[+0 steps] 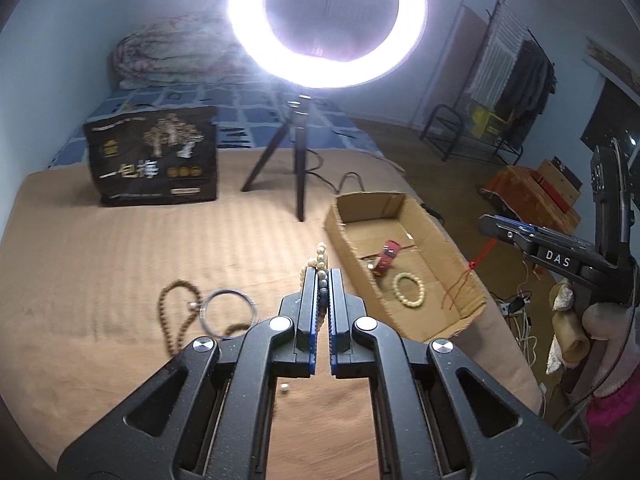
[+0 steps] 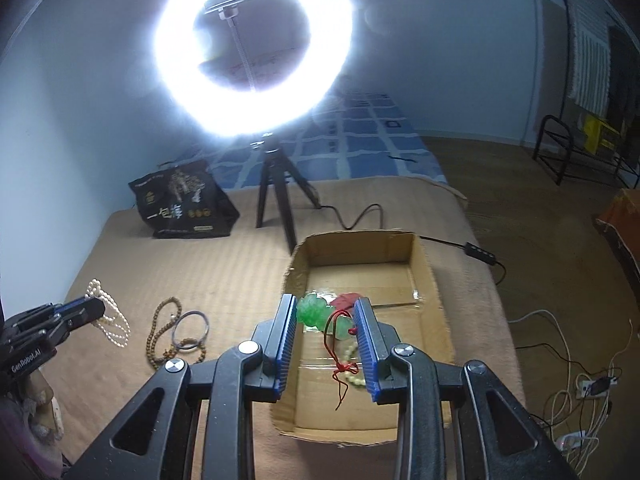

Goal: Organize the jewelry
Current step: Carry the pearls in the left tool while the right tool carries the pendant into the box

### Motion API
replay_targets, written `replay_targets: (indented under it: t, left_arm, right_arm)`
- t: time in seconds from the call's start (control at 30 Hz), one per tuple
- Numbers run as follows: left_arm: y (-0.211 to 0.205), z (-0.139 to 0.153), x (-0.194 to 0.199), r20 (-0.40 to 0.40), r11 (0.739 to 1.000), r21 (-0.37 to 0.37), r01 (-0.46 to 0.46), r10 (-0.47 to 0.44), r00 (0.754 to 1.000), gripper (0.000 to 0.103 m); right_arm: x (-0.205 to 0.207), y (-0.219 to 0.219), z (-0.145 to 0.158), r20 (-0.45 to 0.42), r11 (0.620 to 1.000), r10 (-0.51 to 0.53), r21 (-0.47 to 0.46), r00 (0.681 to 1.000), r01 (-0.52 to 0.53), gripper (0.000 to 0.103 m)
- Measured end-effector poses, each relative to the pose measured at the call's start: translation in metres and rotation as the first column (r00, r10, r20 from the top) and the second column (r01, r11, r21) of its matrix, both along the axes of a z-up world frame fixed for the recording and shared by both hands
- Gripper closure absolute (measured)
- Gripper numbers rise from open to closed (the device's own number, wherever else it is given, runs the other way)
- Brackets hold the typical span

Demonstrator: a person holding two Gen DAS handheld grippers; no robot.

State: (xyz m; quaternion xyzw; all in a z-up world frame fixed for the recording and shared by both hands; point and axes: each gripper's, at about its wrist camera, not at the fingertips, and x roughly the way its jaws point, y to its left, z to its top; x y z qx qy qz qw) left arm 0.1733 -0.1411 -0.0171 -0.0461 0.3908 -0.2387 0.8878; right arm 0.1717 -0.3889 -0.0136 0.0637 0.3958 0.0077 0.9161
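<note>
My left gripper (image 1: pixel 322 276) is shut on a cream pearl necklace (image 1: pixel 318 258) and holds it above the tan bed cover, left of the cardboard box (image 1: pixel 460 260). In the right wrist view the necklace (image 2: pixel 112 320) hangs from that gripper (image 2: pixel 90 310). My right gripper (image 2: pixel 326 308) is open over the box (image 2: pixel 428 280); a green jade pendant (image 2: pixel 314 312) on a red cord (image 2: pixel 340 356) lies below and between its jaws. In the box lie a cream bead bracelet (image 1: pixel 409 289) and a red item (image 1: pixel 386 261). A brown bead string (image 1: pixel 176 304) and a clear bangle (image 1: pixel 228 312) lie on the cover.
A ring light on a black tripod (image 1: pixel 298 160) stands behind the box, its cable (image 2: pixel 360 216) trailing right. A black printed bag (image 1: pixel 154 156) stands at the back left. The bed edge drops to the floor right of the box, with cables and a power strip (image 2: pixel 592 388) there.
</note>
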Motion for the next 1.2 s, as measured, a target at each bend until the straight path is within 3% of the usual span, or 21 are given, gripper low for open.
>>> replay_targets:
  t: [0.5, 1.2]
  left_arm:
    - [-0.083, -0.014, 0.006, -0.026, 0.993, -0.007, 0.115, -0.115, 0.993, 0.102]
    - [-0.139, -0.049, 0.036, -0.067, 0.988, 0.048, 0.146, -0.142, 0.988, 0.102]
  right_arm:
    - [-0.005, -0.04, -0.025, -0.035, 0.997, -0.074, 0.023, 0.997, 0.075, 0.074]
    - [-0.003, -0.055, -0.063, -0.106, 0.993, -0.089, 0.066, 0.99, 0.096, 0.074]
